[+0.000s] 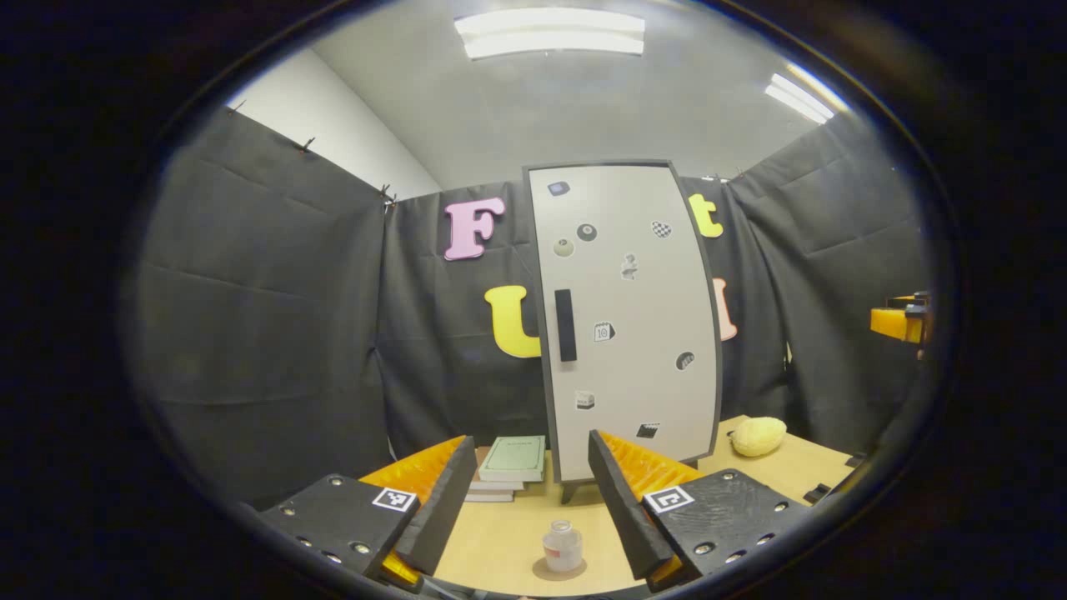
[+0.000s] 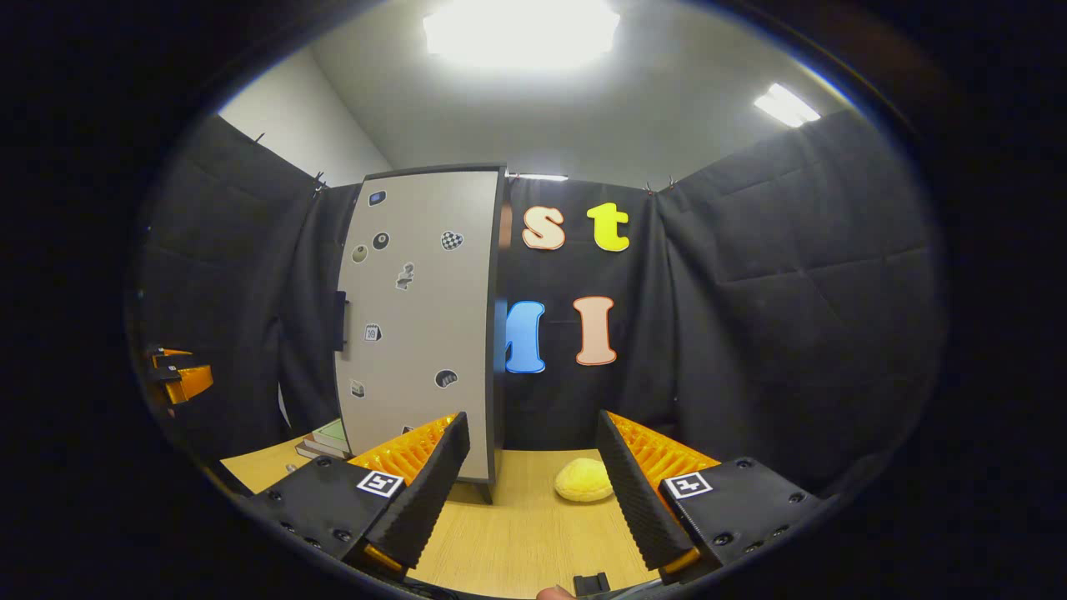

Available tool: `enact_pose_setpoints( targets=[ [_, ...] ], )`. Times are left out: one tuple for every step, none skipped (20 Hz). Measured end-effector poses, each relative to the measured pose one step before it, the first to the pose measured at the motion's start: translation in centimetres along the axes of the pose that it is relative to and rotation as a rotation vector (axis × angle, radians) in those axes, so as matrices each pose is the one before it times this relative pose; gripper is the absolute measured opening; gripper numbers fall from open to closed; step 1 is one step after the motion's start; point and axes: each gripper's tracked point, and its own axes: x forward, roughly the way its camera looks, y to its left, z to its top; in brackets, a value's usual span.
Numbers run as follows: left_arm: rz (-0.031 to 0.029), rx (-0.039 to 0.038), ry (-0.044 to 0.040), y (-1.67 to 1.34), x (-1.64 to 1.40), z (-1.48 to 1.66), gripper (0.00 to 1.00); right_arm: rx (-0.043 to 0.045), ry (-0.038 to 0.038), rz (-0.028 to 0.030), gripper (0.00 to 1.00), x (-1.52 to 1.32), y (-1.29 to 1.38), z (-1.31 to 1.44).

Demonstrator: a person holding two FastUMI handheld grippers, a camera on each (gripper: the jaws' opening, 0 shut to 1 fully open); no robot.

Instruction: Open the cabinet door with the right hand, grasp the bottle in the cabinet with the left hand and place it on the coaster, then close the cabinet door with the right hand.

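The tall cabinet (image 1: 629, 321) stands on the wooden table with its grey door closed; a dark vertical handle (image 1: 566, 325) sits near the door's left edge. A small clear bottle (image 1: 562, 546) with a white label stands upright on a round brown coaster (image 1: 559, 570) near the table's front edge. My left gripper (image 1: 533, 504) is open, held back from the bottle with its fingers on either side of it and apart from it. In the right gripper view the cabinet (image 2: 417, 321) is at the left, door closed. My right gripper (image 2: 533, 487) is open and holds nothing.
A stack of books (image 1: 510, 467) with a green cover on top lies left of the cabinet. A yellow sponge-like lump (image 1: 757, 436) (image 2: 583, 481) rests on the table to the cabinet's right. A small dark object (image 2: 590, 582) sits at the front table edge.
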Motion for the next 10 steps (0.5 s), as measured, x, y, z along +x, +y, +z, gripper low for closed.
enact_pose_setpoints(
  targets=[
    [-0.00155,-0.00154,-0.0003,0.141,-0.052,-0.021,0.81,0.00647,-0.00513,-0.00015,0.97,0.118,0.318,0.142],
    [-0.00076,-0.00237,-0.00177,0.217,-0.135,-0.01,0.81,0.00254,-0.00272,0.00018,0.97,-0.018,0.258,0.049],
    [-0.0002,-0.00455,-0.00113,0.095,0.072,-0.077,0.81,-0.00156,-0.00195,-0.00225,0.97,0.121,0.217,0.093],
    [-0.0018,-0.0056,0.00132,0.108,-0.026,-0.083,0.81,-0.0024,-0.00091,-0.00276,0.97,0.003,0.179,0.066],
    [-0.0013,-0.0038,-0.00024,0.025,0.168,-0.07,0.81,-0.00169,0.00017,-0.00025,0.98,0.015,0.259,0.023],
    [0.00084,-0.00087,-0.00115,0.15,0.094,0.031,0.81,-0.00037,0.00242,0.00126,0.98,0.004,0.235,-0.002],
    [0.00131,0.00242,-0.00198,0.173,0.018,-0.05,0.81,-0.00004,0.00137,0.00135,0.98,0.012,0.286,-0.081],
    [-0.00014,0.00273,-0.00244,0.109,-0.037,0.091,0.81,0.00005,-0.00158,0.00129,0.97,-0.043,0.192,0.03],
    [-0.00167,0.00233,-0.00112,-0.036,0.035,-0.031,0.81,-0.001,-0.0033,-0.001,0.97,0.165,0.306,0.115],
    [-0.0004,0.0019,0.00082,0.078,-0.019,-0.007,0.81,-0.00138,-0.00104,-0.00019,0.97,0.003,0.19,0.068]
  ],
)
